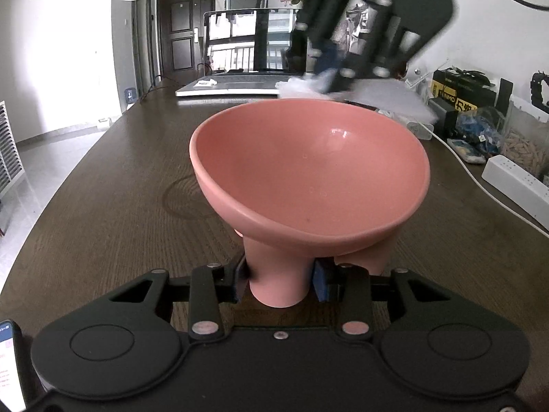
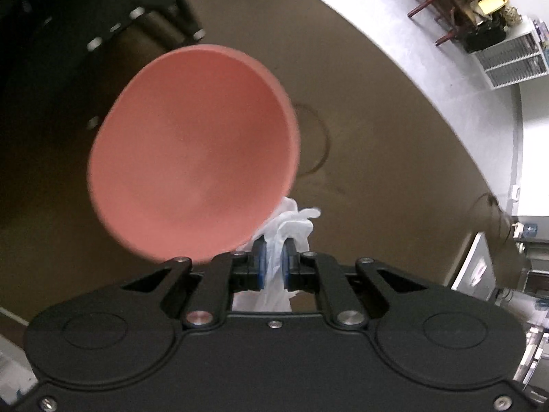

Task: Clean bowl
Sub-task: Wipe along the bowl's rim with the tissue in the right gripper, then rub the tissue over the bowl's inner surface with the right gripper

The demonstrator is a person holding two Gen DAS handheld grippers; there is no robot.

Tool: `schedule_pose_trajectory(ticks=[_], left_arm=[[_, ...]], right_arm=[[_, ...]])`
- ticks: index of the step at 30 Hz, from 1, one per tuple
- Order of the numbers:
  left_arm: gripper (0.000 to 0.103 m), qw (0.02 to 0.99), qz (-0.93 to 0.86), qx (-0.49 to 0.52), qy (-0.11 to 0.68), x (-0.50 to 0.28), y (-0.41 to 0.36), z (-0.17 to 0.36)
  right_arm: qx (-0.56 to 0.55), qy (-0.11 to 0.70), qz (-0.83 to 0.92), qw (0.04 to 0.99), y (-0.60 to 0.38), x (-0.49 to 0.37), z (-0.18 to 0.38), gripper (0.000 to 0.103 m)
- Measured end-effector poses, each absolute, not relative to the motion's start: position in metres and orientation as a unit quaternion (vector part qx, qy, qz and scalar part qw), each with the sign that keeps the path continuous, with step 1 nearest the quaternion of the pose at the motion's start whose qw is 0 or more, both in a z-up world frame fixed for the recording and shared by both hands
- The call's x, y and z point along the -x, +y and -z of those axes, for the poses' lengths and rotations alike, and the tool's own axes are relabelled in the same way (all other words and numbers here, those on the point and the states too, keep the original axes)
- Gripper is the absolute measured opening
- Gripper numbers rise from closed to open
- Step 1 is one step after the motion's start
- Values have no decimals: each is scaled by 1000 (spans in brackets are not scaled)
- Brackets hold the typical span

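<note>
Pink bowl (image 1: 308, 168) stands tilted on its legs above the dark wooden table (image 1: 113, 213), one leg clamped by the left gripper (image 1: 279, 283). Beyond its far rim, the right gripper (image 2: 274, 262), blurred, pinches what looks like a white tissue (image 2: 291, 226).

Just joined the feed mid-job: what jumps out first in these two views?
The pink bowl fills both views, tilted above the dark table, with the left gripper clamped on one of its legs. Beyond its far rim, the right gripper pinches a white tissue. A laptop stands open behind.
</note>
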State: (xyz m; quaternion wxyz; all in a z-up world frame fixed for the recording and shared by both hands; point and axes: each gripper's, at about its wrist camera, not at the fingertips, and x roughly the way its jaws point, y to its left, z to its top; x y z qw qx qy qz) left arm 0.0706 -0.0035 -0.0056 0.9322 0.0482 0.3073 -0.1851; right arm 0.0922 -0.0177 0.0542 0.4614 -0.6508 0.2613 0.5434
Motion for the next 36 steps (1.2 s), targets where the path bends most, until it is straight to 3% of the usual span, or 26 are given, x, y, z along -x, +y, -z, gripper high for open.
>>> schedule_pose_trajectory(ticks=[11,22,36], left_arm=[[38,932,184,-52,307,-70,-4,5],[38,932,184,-55,306,-71,-8,6],[38,932,184,-54,306,-70,-7,6]], right_arm=[[638,287,-588,405,-49,-33,-54,9],[609,254,-653,371,-16,12,-62,9],[590,188,-676,400,43,-2,-76,9]])
